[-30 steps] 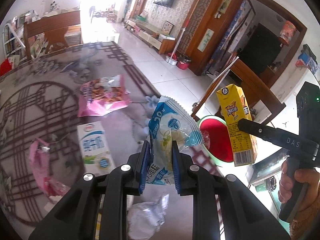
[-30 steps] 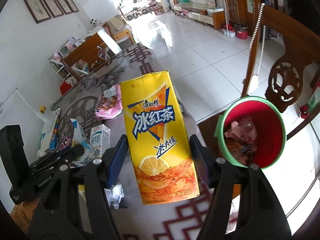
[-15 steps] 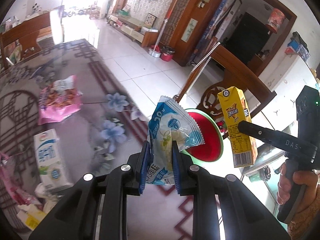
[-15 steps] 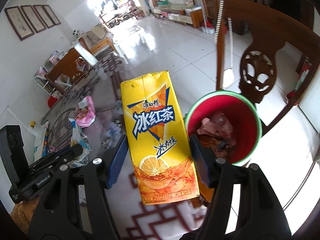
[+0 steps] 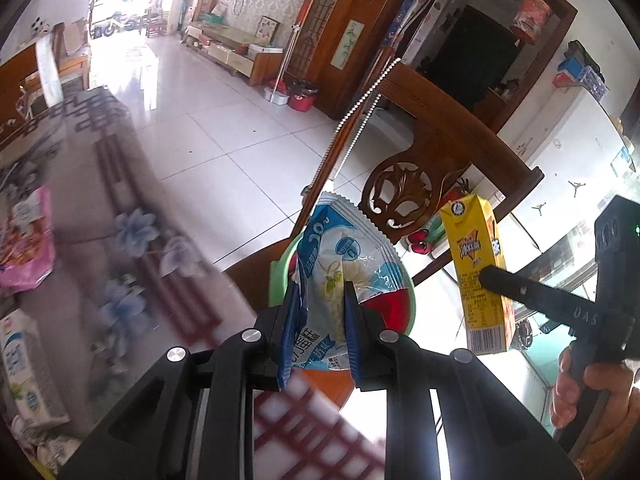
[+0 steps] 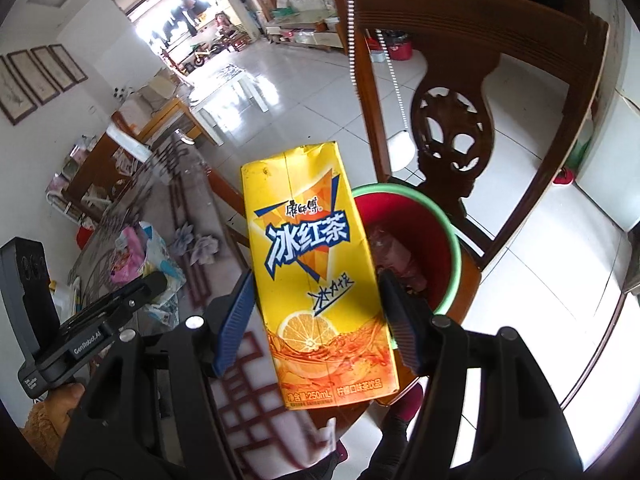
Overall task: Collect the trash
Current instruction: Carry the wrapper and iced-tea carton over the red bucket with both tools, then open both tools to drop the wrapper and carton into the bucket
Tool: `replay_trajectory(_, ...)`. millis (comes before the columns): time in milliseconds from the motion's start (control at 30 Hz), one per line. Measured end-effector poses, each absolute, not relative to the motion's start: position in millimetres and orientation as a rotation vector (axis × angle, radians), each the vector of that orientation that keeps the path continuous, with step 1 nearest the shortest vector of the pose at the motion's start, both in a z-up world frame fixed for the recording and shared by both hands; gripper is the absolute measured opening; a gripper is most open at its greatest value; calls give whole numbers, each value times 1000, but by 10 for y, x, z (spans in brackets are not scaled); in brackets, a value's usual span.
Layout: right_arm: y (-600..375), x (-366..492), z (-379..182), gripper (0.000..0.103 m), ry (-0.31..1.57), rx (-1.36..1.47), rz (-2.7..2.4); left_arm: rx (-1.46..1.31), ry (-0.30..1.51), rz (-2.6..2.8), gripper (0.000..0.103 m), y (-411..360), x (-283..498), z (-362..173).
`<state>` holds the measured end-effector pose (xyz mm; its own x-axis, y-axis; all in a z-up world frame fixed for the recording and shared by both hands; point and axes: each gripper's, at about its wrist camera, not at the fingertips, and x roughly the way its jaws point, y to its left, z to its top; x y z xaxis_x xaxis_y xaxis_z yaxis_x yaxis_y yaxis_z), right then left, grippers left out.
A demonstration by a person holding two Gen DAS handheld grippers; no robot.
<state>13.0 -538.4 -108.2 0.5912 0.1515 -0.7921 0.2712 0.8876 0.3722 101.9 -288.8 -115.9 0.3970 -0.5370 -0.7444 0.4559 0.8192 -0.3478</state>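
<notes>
The table [image 5: 120, 208] edge ends beside the red bin [image 6: 436, 240], a chair [image 6: 452, 128] behind it. The right hand-held gripper [image 6: 316, 316] clamps a yellow carton [image 6: 308, 264] over the rim; the left hand-held gripper [image 5: 318, 330] pinches a blue wrapper [image 5: 344, 256] above it.

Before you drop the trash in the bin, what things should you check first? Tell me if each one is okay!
1. Left gripper has a firm hold on the blue wrapper: ok, both fingers pinch it.
2. Right gripper holds the yellow juice box: ok, gripped on both sides.
3. Red bin is open and has room: ok, there is trash at the bottom and space above.
4. Wrapper is over the bin: looks ok in the left view, but height above it cannot tell.
5. Juice box is over the bin: not ok, it seems beside the rim, nearer the table.
6. The two grippers are apart: ok.
</notes>
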Motion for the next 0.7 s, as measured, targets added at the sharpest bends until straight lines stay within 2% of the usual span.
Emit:
replay_trajectory(633,-5880,369,-1294,62,975,539,-60,-82,1052,-657,19,-3717,1295,-1399)
replay_trajectory(700,-5888,400,-1294,62,977,534,-54,-82,1067,-667,25,-3739,1323,-1414)
